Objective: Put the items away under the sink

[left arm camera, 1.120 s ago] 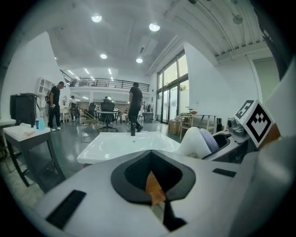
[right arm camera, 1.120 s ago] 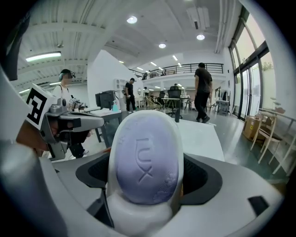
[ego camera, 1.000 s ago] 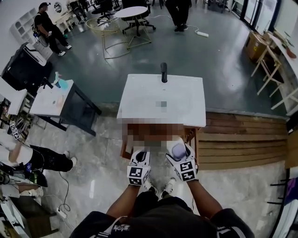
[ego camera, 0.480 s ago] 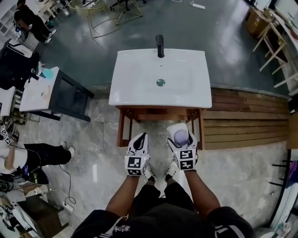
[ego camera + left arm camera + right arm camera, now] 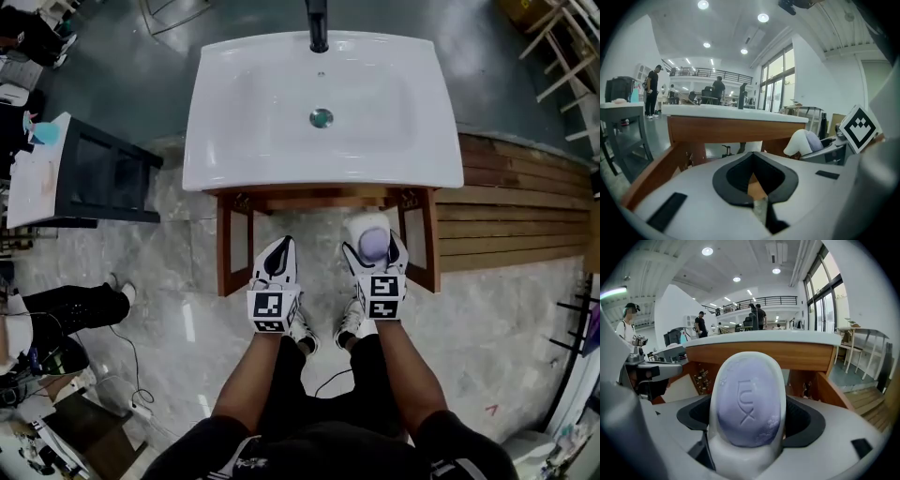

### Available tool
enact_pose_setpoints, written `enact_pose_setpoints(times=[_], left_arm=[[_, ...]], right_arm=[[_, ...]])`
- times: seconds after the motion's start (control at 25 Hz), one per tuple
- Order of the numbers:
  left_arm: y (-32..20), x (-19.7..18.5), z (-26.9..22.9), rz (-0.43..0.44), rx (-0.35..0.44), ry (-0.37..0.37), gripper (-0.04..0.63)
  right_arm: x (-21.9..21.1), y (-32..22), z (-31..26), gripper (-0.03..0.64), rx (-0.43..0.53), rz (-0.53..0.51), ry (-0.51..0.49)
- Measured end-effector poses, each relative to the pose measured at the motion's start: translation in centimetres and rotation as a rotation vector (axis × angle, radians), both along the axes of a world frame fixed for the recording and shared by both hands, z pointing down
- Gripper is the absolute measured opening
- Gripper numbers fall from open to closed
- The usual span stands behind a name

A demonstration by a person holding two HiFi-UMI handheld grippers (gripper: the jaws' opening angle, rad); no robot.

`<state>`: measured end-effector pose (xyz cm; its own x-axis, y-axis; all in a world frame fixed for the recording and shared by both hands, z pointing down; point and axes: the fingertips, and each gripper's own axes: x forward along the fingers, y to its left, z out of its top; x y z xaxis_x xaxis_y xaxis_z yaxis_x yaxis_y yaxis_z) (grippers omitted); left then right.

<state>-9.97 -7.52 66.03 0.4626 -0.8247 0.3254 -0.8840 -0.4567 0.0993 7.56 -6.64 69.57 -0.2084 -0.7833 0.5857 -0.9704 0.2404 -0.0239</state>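
Right hand-held gripper (image 5: 373, 255) clamps soap (image 5: 746, 401) before open space under sink (image 5: 217, 141).

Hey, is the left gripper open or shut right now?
Shut. The left gripper shows its jaws meeting, with nothing between them.

Left gripper (image 5: 752, 158) has its jaws pressed together, nothing in them. Straight ahead is the wooden stand (image 5: 726, 130) under the white sink top (image 5: 731, 111). Off right, the right gripper (image 5: 816, 149) carries a white-and-lilac bar (image 5: 802, 139).
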Motion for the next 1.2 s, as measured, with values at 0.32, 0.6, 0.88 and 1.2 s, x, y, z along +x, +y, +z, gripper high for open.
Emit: enact_pose_setpoints(times=[0.32,0.6,0.88,1.2], left_arm=[[-3.8,1.2,11.0,0.021,0.046,0.053,0.006],[-8.0,1.4,20.8,-0.037,0.122,0.031,0.006],[-8.5,2.7,26.4,-0.038,0.173,-0.003,0.006],[-8.8,2.2,26.9,-0.049,0.196,0.007,0.008]], right_arm=[[1.6,-3.1,10.6,0.471,0.073,0.02,-0.012],[2.5,-5.5,19.9,0.471,0.11,0.028,0.025],[2.9,-5.9,25.0,0.471,0.136,0.038,0.032],[1.5,-6.5,25.5,0.471,0.165,0.021,0.019]])
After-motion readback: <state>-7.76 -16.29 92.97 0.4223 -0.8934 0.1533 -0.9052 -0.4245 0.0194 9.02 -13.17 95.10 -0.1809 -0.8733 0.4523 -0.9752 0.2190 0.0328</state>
